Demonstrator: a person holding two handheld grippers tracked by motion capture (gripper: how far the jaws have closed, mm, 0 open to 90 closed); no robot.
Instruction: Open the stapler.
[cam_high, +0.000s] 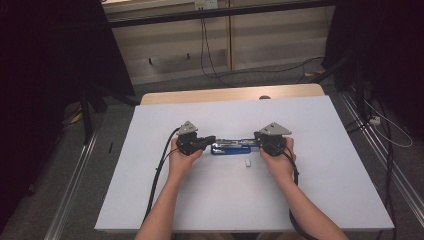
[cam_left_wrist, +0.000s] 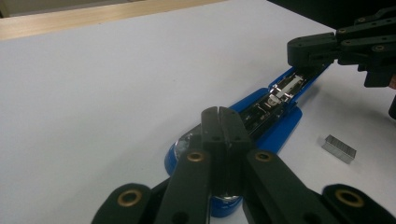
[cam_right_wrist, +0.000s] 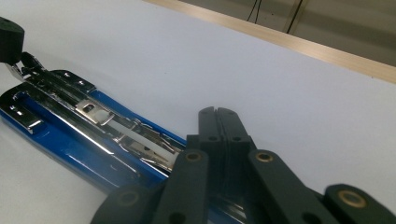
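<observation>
A blue stapler (cam_high: 232, 146) lies folded open flat on the white table (cam_high: 225, 200), its metal staple channel (cam_right_wrist: 93, 114) facing up. My left gripper (cam_high: 212, 140) is shut, and its joined jaws rest over the stapler's rounded left end (cam_left_wrist: 280, 130). At the opposite end my right gripper (cam_high: 256, 140) is also shut, with its tips down on the metal rail (cam_left_wrist: 287, 86). Nothing shows between either pair of jaws. A small strip of staples (cam_high: 247, 162) lies loose on the table just in front of the stapler, also seen beside it (cam_left_wrist: 339, 148).
A wooden edge (cam_high: 225, 94) runs along the table's far side. Cables (cam_high: 210, 60) trail over the floor beyond it. Dark curtains and stand legs (cam_high: 87, 115) flank the table left and right.
</observation>
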